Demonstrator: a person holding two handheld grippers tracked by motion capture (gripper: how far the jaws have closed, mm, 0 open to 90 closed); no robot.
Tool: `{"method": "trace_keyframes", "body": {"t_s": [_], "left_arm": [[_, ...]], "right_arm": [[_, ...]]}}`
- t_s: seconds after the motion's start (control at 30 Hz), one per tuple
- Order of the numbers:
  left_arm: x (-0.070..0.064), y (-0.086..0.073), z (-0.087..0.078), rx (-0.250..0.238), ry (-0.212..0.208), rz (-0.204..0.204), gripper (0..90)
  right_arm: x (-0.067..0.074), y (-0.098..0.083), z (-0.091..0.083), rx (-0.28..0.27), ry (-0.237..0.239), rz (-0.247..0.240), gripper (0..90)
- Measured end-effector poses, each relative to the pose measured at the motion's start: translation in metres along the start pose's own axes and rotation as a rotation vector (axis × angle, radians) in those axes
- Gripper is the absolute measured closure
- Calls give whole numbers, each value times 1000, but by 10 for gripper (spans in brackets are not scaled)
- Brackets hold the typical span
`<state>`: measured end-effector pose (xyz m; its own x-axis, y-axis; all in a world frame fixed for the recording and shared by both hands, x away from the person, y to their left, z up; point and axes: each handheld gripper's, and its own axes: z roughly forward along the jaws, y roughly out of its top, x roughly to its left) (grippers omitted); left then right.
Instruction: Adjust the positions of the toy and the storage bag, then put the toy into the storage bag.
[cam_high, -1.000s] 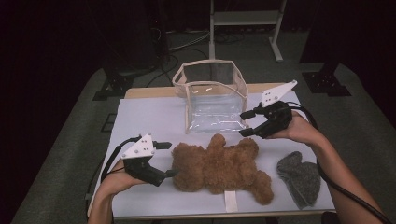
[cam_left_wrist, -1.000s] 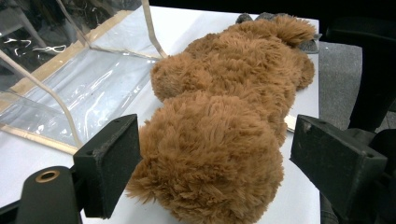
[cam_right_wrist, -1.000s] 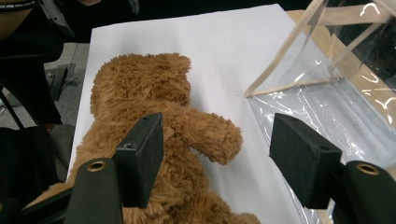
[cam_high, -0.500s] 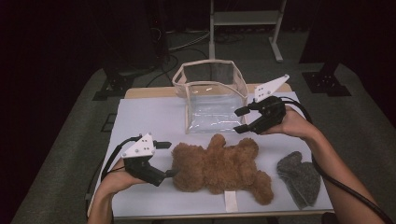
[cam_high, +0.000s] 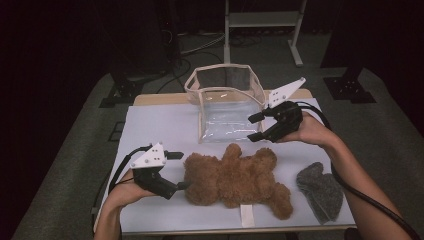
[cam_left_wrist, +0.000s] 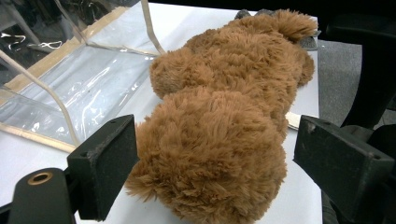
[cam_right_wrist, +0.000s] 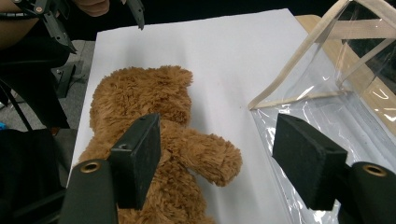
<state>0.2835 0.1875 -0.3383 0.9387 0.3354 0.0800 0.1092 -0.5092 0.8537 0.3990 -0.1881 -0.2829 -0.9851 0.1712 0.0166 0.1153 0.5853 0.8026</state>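
Straddling the teddy bear's (cam_left_wrist: 219, 130) head, the left gripper (cam_high: 176, 170) gapes ready to clamp, while the right gripper (cam_high: 255, 126) hovers spread just beyond it beside the clear bag (cam_high: 225, 107).

Left forearm in from bottom left, hand wrapped round left claw (cam_high: 181, 170), held low, aimed right, jaws wide apart with nothing pinched, grey plate on top, cable looping back along wrist. Right forearm in from bottom right, reaching up and left, wrist bent, hand gripping right claw (cam_high: 254, 127), raised off worktop, aimed left, jaws spread wide and bare, plate tilted up, thick cable trailing down along arm.
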Motion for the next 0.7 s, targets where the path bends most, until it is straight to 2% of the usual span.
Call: {"method": "trace_keyframes", "body": {"t_s": [0.37,0.7], "left_arm": [[-1,2,-3,0,1,15,119],[1,0,-5,6,3,15,113]], "right_arm": [[-2,13,3,14,-8,-23,315],[-20,31,5,42,-25,-31,321]]}}
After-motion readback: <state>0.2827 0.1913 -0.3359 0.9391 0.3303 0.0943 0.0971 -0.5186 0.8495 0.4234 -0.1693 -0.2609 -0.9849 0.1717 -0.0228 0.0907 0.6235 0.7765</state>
